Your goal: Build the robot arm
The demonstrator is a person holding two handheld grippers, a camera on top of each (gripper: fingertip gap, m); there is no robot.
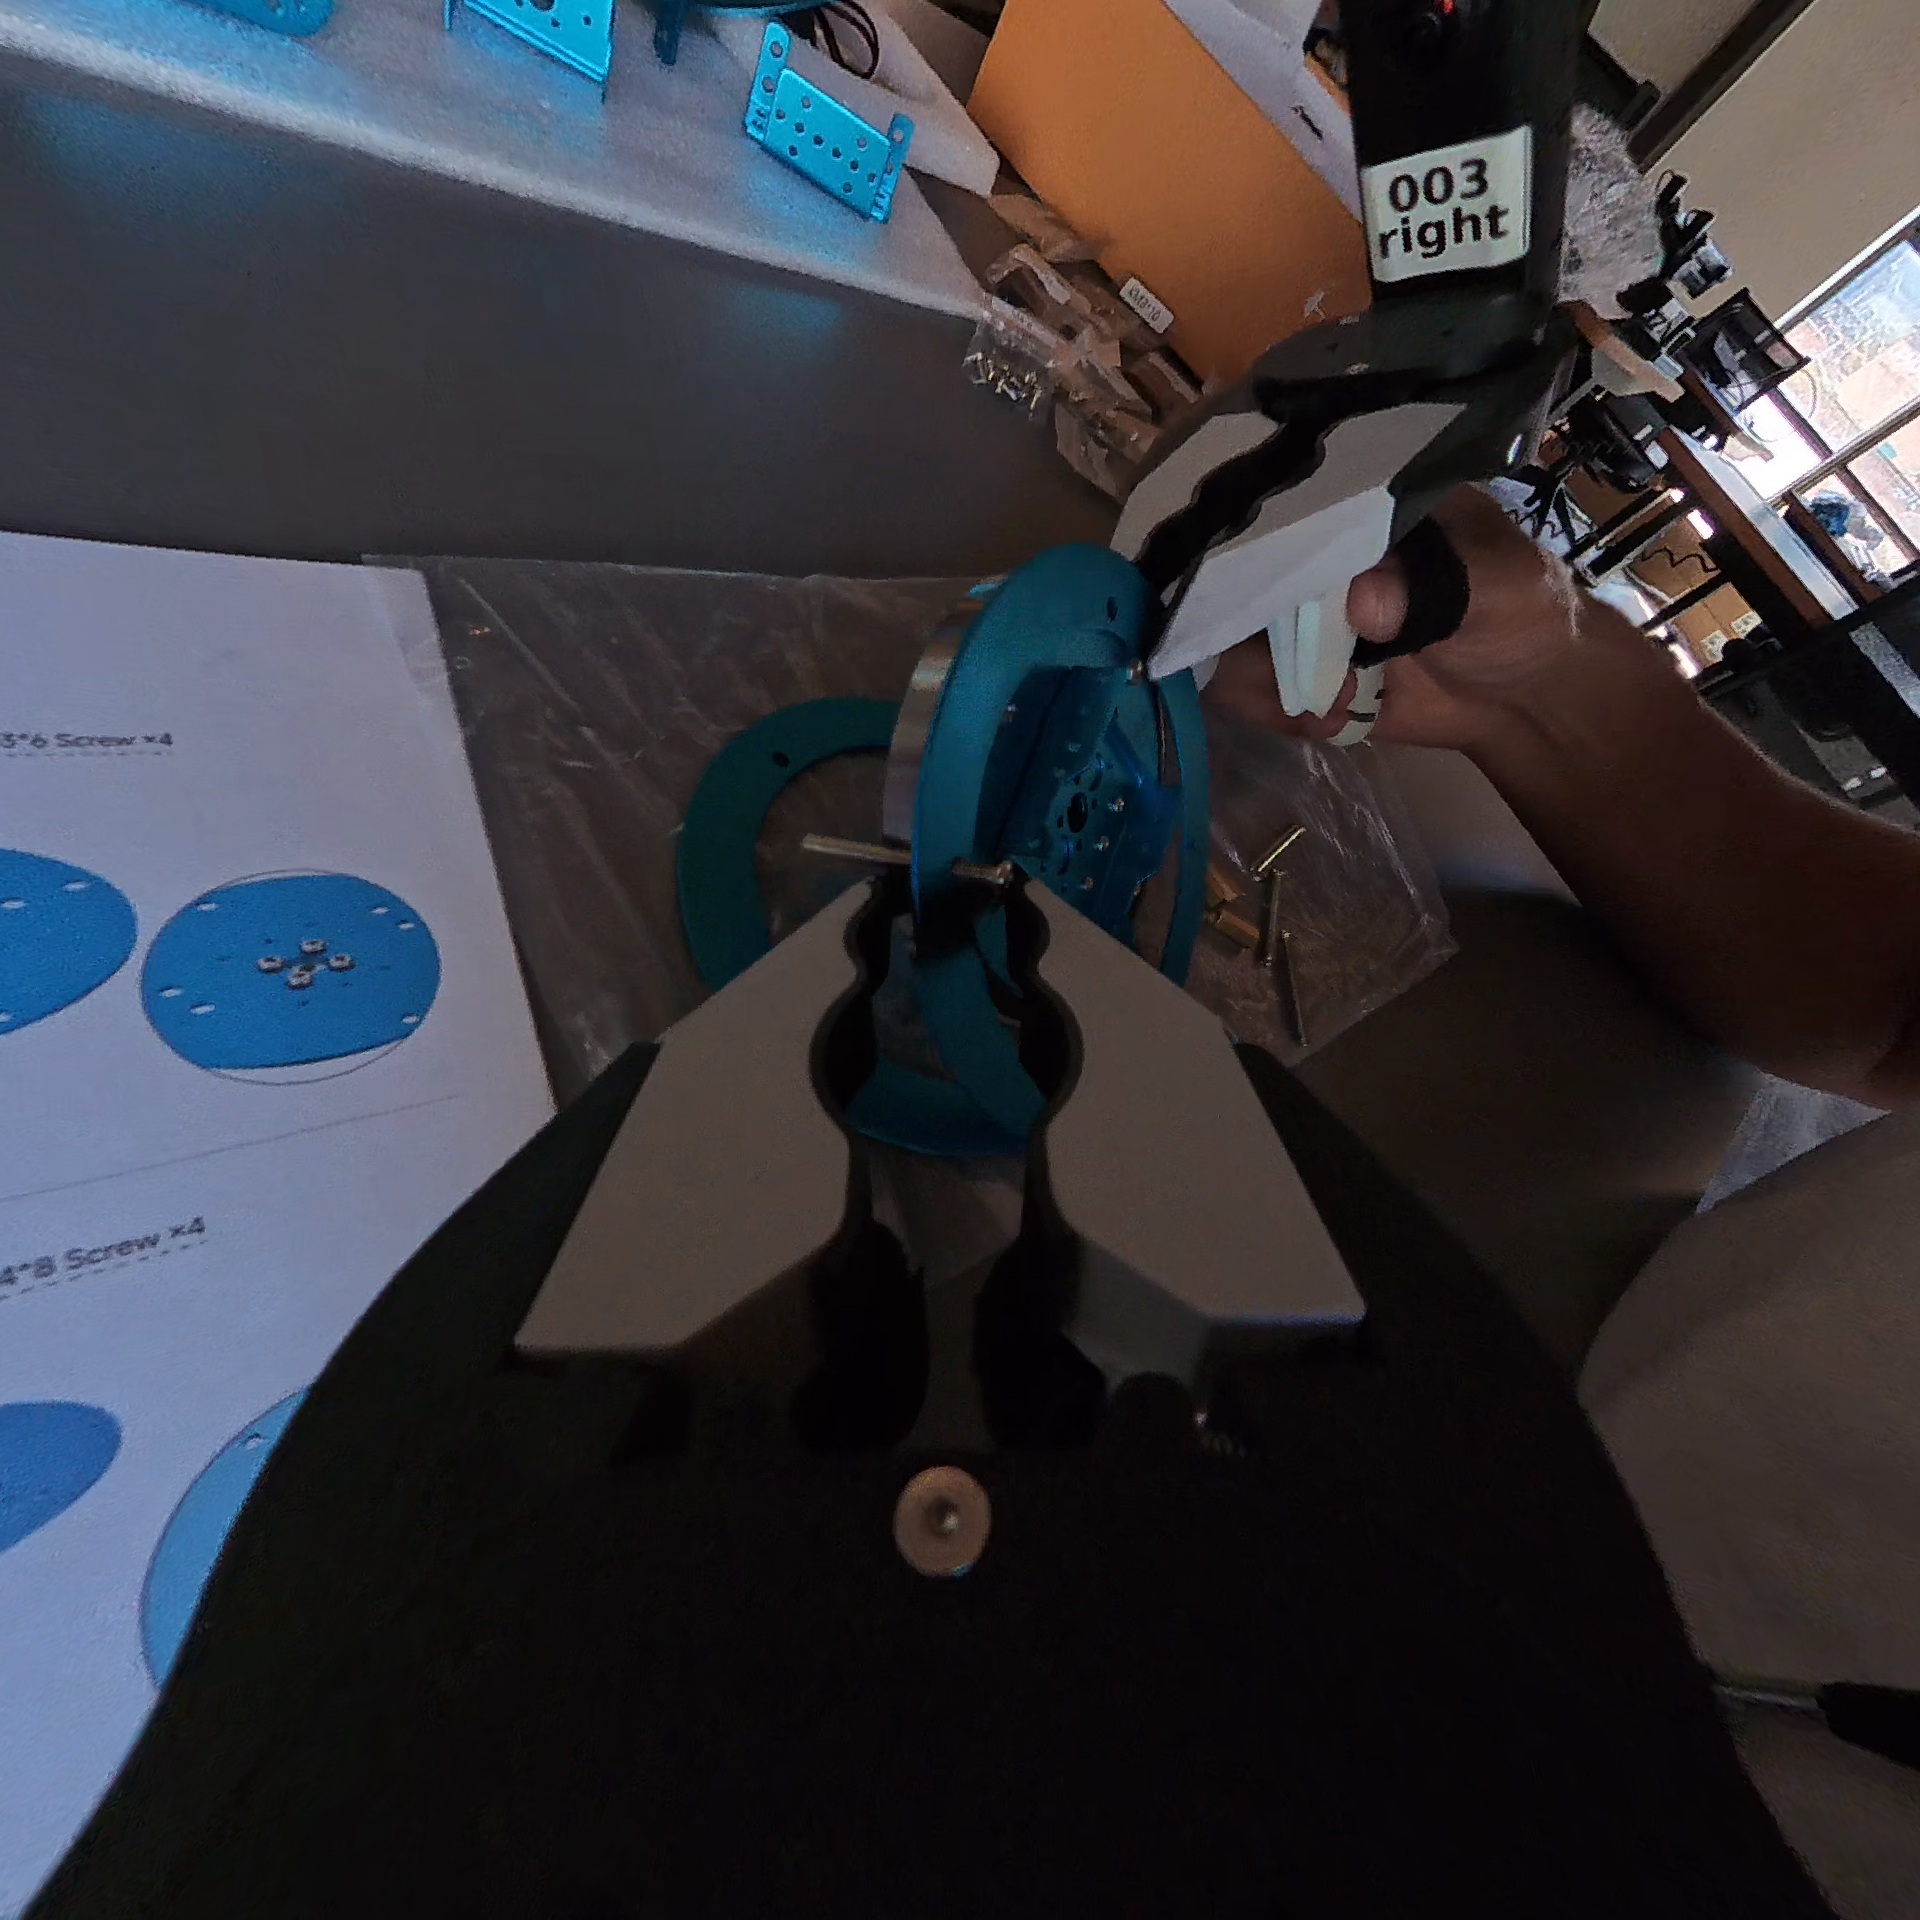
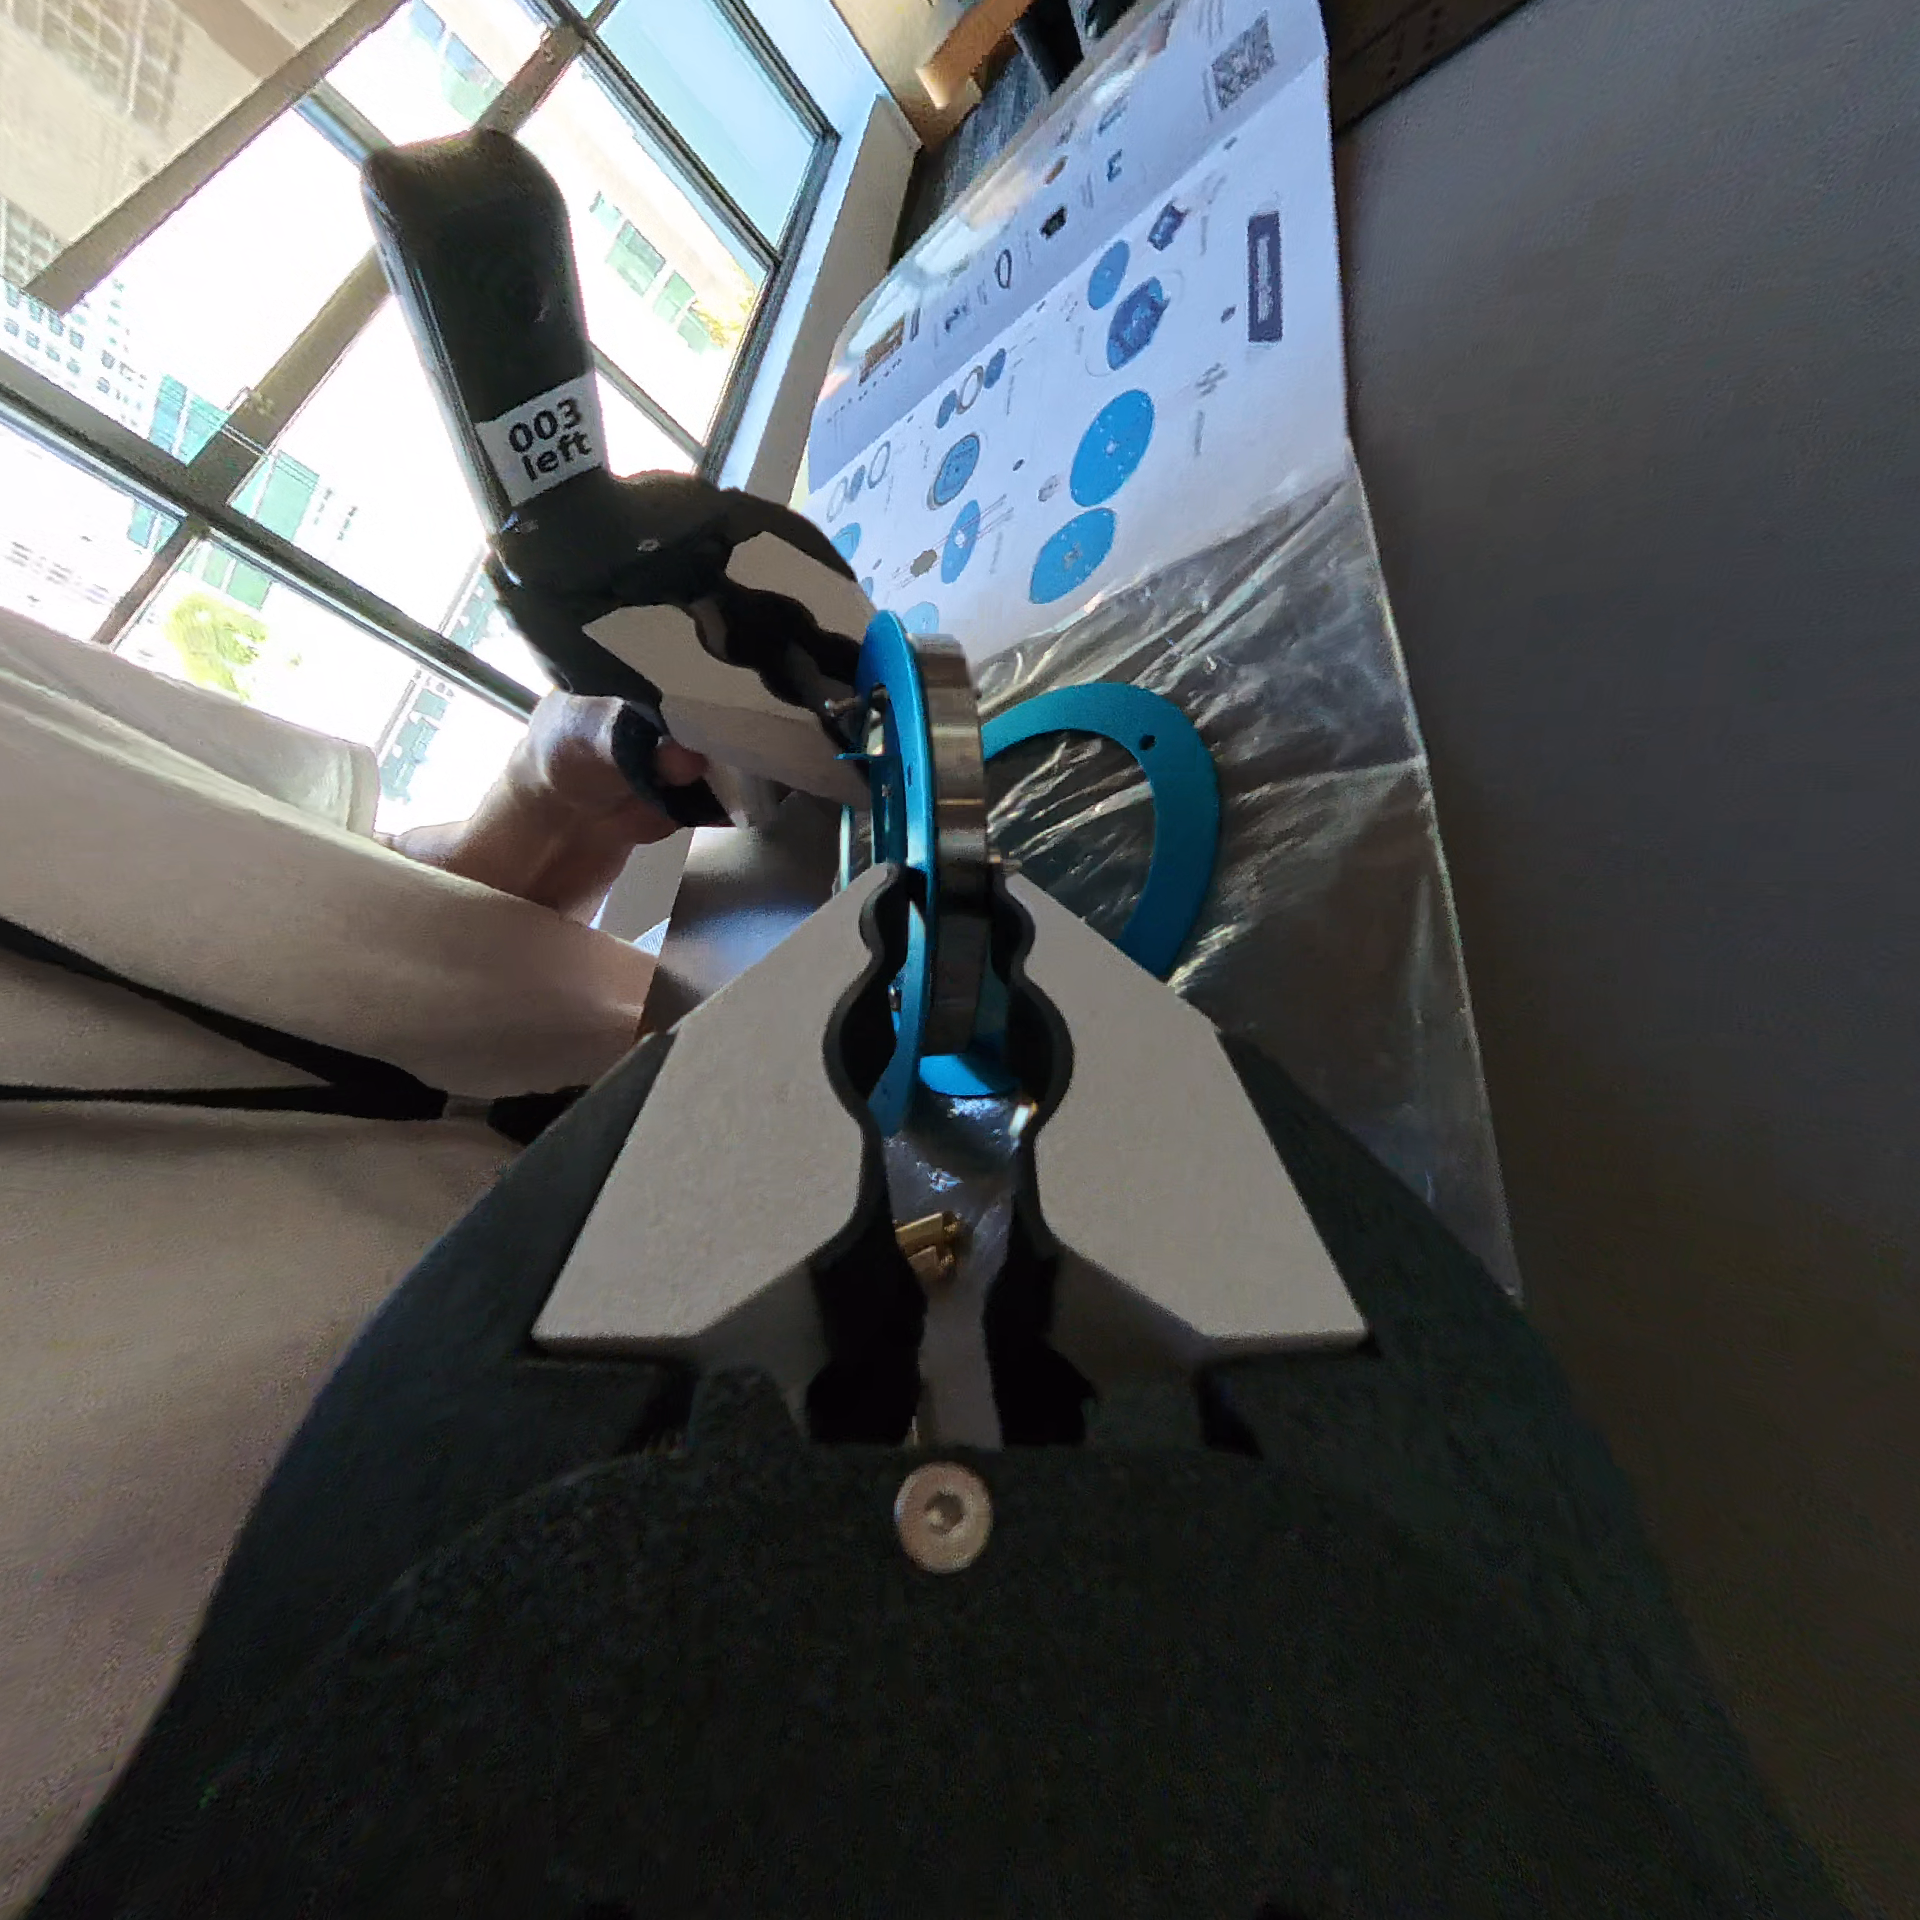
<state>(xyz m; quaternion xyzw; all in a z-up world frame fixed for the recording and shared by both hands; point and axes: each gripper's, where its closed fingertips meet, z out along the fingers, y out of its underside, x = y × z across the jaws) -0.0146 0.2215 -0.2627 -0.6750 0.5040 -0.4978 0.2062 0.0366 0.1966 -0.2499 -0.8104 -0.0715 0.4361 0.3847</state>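
A blue round-plate assembly [image 1: 1049,748] with a silver ring around it is held on edge above a clear plastic bag [image 1: 582,707]. My left gripper [image 1: 951,914] is shut on its lower rim. My right gripper [image 1: 1148,623] is shut on its upper rim, with a person's hand on the handle. In the right wrist view, my right gripper [image 2: 940,904] clamps the blue plate and silver ring [image 2: 958,748] edge-on. My left gripper [image 2: 847,748] grips the far side. Two screws stick out of the plate near my left fingertips [image 1: 831,935].
A flat blue ring [image 1: 748,831] [image 2: 1132,769] lies on the bag. Loose screws and brass standoffs [image 1: 1278,883] lie to the right. A printed instruction sheet [image 1: 208,935] lies left. Blue brackets [image 1: 821,135], parts bags [image 1: 1070,353] and a cardboard box [image 1: 1143,156] sit farther back. Some 7 cm of space lies between my two pairs of fingers.
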